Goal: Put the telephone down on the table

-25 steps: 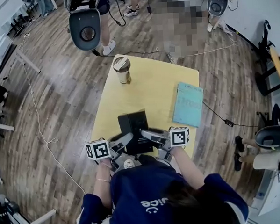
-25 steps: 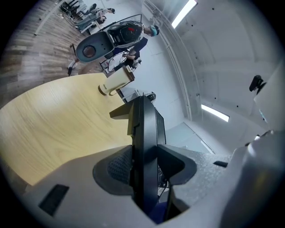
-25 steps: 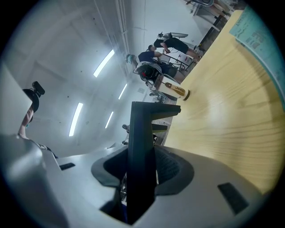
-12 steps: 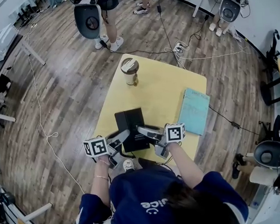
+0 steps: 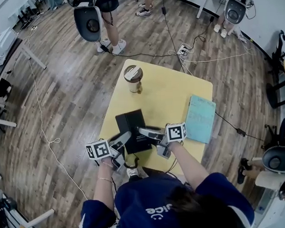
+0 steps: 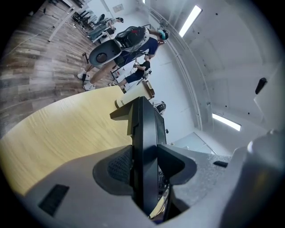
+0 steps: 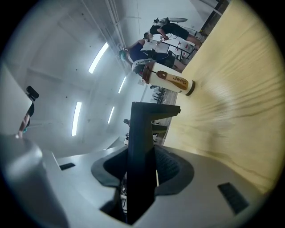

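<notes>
A flat black telephone hangs just above the near part of the yellow table, held from both sides. My left gripper is shut on its left edge, my right gripper on its right edge. In the left gripper view the telephone stands edge-on, pinched between both pads. The right gripper view shows the same black body clamped between the jaws, with the table beyond it.
A tan travel cup with a lid stands at the table's far left; it shows as cup in the right gripper view. A light blue notebook lies at the right edge. People and office chairs stand beyond the table; cables cross the wooden floor.
Both grippers have carried the telephone a little farther over the table. Both grips are unchanged.
</notes>
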### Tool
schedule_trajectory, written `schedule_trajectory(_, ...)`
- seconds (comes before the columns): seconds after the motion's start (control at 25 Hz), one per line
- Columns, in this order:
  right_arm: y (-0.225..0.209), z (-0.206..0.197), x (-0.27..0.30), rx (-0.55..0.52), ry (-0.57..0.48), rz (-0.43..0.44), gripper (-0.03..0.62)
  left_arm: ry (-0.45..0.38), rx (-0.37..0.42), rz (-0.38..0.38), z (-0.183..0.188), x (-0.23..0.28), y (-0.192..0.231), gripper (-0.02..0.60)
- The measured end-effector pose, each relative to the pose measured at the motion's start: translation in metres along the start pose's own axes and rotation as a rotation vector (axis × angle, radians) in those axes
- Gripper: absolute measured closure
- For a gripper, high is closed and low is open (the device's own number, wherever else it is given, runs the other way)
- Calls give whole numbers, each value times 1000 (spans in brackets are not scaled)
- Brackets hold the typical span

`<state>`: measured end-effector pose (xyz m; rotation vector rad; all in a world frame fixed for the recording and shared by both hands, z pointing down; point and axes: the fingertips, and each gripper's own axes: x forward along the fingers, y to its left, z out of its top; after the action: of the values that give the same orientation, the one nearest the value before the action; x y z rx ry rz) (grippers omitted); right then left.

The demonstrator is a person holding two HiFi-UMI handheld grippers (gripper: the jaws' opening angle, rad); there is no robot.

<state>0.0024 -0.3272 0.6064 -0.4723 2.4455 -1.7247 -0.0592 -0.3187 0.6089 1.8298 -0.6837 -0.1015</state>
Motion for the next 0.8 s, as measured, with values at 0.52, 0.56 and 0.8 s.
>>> schedule_trajectory(0.52, -28, 16, 14, 61, -11, 3, 424, 1, -34, 38, 14, 19, 30, 403)
schedule_trajectory(0.56, -30, 17, 14, 57, -12, 2, 424, 1, -33, 40, 15, 21, 31, 403)
schedule_trajectory(0.8, -44, 18, 18, 55, -10, -42, 424, 14, -13, 69, 20, 24, 42, 414)
